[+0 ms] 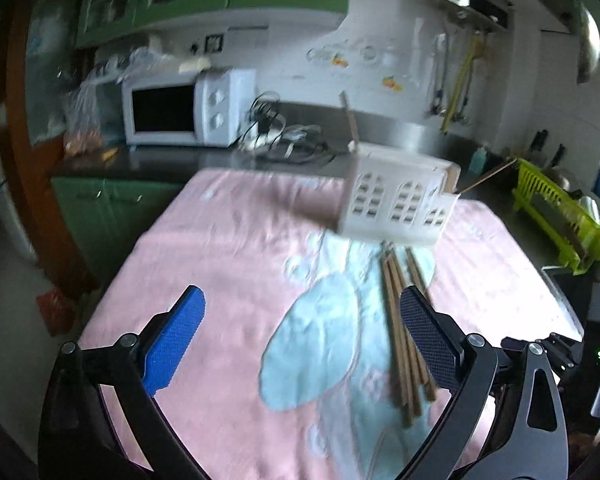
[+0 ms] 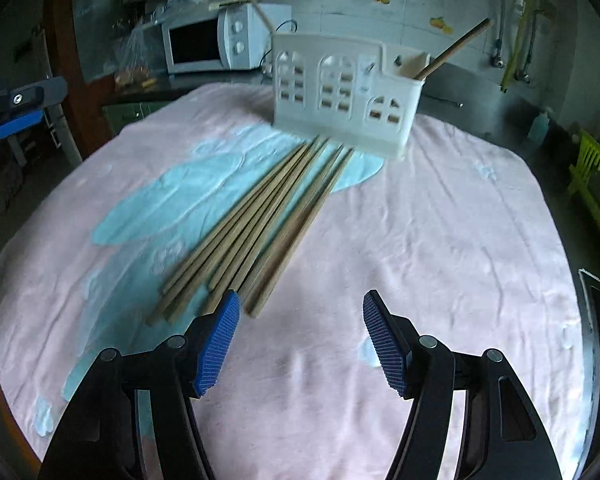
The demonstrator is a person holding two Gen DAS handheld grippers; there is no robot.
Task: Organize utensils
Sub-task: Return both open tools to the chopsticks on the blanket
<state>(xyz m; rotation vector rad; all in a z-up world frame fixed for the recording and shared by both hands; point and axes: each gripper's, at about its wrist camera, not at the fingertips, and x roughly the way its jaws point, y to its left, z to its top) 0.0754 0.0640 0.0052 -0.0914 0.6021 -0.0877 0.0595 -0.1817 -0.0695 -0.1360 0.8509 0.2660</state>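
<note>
Left wrist blurred — chopsticks (image 1: 404, 344) partly hidden; both grippers (image 1: 304, 336) (image 2: 300, 340) gape, empty.

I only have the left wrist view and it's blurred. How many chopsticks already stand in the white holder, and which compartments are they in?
Observer: Two. The right wrist view shows one chopstick leaning out of the low end compartment of the white holder, another chopstick rising from the tall far end.
Operator: Is the right tool holding anything?
Observer: No. The right tool is open and empty above the pink cloth.
Operator: Where is the loose pile relative to it?
Observer: The loose chopsticks lie with their near ends just ahead of the tool's left pad; none is between the pads.
</note>
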